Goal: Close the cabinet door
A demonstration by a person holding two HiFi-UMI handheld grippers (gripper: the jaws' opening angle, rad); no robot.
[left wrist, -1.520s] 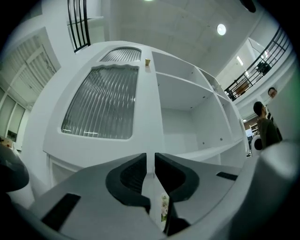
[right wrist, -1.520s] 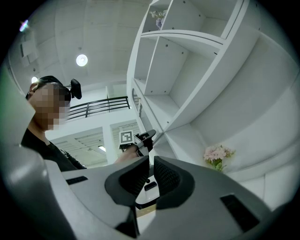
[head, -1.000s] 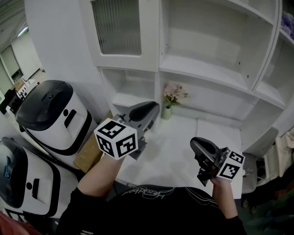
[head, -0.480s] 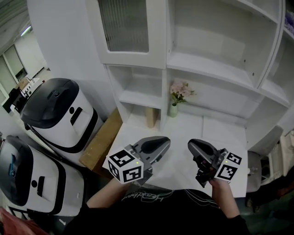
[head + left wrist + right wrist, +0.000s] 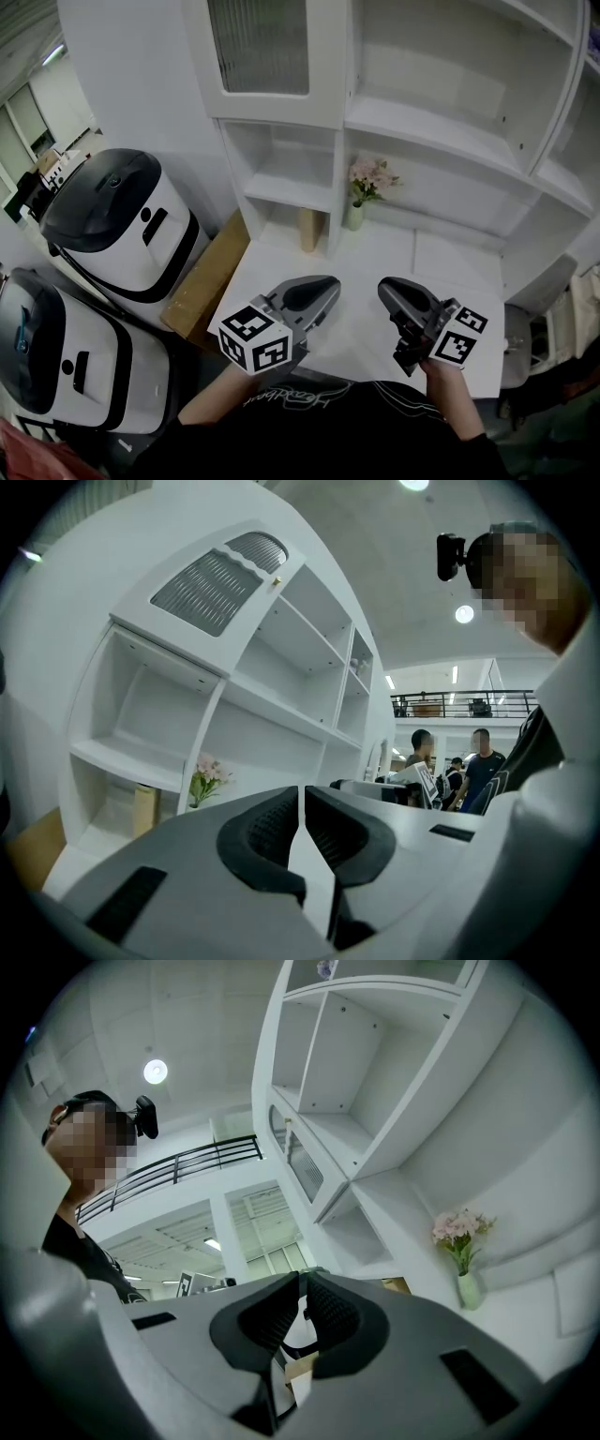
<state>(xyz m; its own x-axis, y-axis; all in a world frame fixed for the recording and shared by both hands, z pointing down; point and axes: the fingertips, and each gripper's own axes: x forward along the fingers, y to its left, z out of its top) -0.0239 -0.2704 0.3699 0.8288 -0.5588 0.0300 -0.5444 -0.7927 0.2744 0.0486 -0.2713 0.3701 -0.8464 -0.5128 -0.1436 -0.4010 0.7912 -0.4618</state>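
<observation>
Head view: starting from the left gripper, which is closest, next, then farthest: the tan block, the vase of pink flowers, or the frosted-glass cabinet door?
From the left gripper:
1. The tan block, in the lower-left cubby just ahead.
2. The vase of pink flowers, slightly farther back, right of the divider.
3. The frosted-glass cabinet door, high above.

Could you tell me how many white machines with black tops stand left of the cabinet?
2. One machine stands beside the cabinet; the other machine sits at the lower left, partly cropped. Others may be hidden out of frame.
</observation>
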